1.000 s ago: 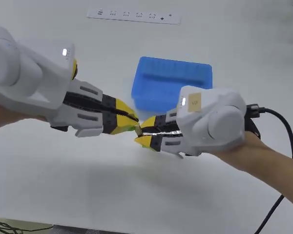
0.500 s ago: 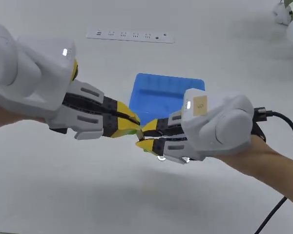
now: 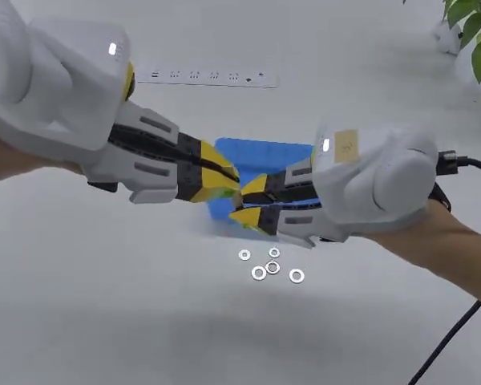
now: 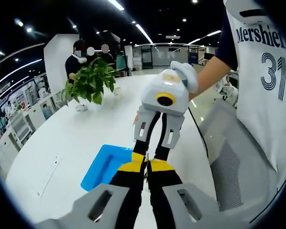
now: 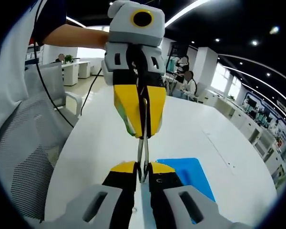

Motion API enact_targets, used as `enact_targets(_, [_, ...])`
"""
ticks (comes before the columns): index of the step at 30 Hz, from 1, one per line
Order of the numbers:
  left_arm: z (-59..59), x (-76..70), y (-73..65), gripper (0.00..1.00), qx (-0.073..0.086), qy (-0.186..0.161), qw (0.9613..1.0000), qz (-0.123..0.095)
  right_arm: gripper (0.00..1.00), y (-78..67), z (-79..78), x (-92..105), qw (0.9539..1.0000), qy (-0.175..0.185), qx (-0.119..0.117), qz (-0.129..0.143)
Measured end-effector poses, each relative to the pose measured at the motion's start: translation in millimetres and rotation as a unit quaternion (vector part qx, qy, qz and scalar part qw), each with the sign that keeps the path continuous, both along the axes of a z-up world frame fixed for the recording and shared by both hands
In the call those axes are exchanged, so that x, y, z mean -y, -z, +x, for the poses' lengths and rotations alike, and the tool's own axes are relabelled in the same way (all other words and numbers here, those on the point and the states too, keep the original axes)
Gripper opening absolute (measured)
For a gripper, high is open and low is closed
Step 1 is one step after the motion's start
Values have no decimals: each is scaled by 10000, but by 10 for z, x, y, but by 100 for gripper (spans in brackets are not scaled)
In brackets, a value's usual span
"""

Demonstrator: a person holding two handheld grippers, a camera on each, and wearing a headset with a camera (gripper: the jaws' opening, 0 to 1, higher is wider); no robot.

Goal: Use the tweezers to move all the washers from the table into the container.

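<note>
- Finds the left gripper held clear of the table, over the container's near edge, jaws pressed together on one end of the tweezers.
- Finds the right gripper tip to tip with it, over the same edge, jaws closed on the tweezers' other end.
- Confirms in the right gripper view a thin metal strip running straight from one pair of jaws into the other.
- Records five washers flat on the table, clustered just before the container's near edge, below the grippers, touched by neither.
- Notes a power strip beyond the container, a plant beyond and to its right.
</note>
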State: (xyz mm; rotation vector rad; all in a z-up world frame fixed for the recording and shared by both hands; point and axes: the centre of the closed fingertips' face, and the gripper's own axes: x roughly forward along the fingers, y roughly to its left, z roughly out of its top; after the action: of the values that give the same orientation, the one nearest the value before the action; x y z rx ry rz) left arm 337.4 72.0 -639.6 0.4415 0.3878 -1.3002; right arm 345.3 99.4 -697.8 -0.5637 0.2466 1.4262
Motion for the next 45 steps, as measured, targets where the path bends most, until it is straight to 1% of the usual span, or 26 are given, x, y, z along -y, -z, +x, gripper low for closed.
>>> enact_targets(5, [175,58,-34,6,129,135,9998,41,10,-36,186,48,9999,127,43,27])
enact_targets(9, [311,92,-45,6,165,227,9996,62,10,-44,351,63,9997,230,55,91])
enact_targets(10, [344,97,-40,6,181,251,9995,84,10,-42,367,64,9997,239,66,86])
enact_targets(14, [527,111,-2,6,212,285,9993,114,10,-14,559,69,9994,328,101,85])
enact_targets(17, [674,114,60,6,217,270,9993,117,10,44,706,66,9991,413,53,118])
enact_targets(19, [753,111,133,6,173,248,9995,132,10,116,773,60,9990,444,30,95])
enact_targets(21, [797,111,203,6,127,247,9995,161,10,185,814,57,9989,458,-30,67])
enact_targets(22, [824,112,263,6,77,244,9995,186,10,242,837,54,9989,460,-59,38])
enact_targets(23, [840,110,314,6,6,235,9995,210,10,292,849,55,9989,461,-84,-8])
enact_targets(24, [865,105,386,6,-55,226,9994,260,10,373,860,69,9983,529,-232,-95])
enact_targets(25, [882,106,431,6,-88,222,9993,276,10,416,869,68,9982,532,-262,-126])
enact_targets(26, [895,116,486,6,-162,221,9992,284,10,467,875,65,9983,498,-262,-142])
enact_targets(28, [912,135,559,6,-193,232,9991,309,10,539,887,76,9981,498,-305,-192])
enact_targets(29, [921,146,602,6,-240,230,9989,320,10,582,900,86,9980,499,-311,-222])
enact_targets(30, [930,153,626,6,-241,232,9989,329,10,617,912,97,9978,507,-338,-242])
enact_targets(31, [943,159,655,6,-270,231,9988,336,10,635,917,102,9977,511,-372,-243])
enact_targets(38, [1001,169,752,6,-372,202,9985,339,10,727,955,131,9971,534,-487,-241])
enact_targets(42, [989,165,794,6,-437,212,9982,364,11,768,938,136,9969,517,-522,-286])
enact_targets(43, [995,164,786,6,-439,191,9983,331,11,754,944,140,9967,545,-543,-244])
enact_targets(45, [988,172,780,6,-454,184,9983,320,11,756,943,139,9966,553,-559,-247])
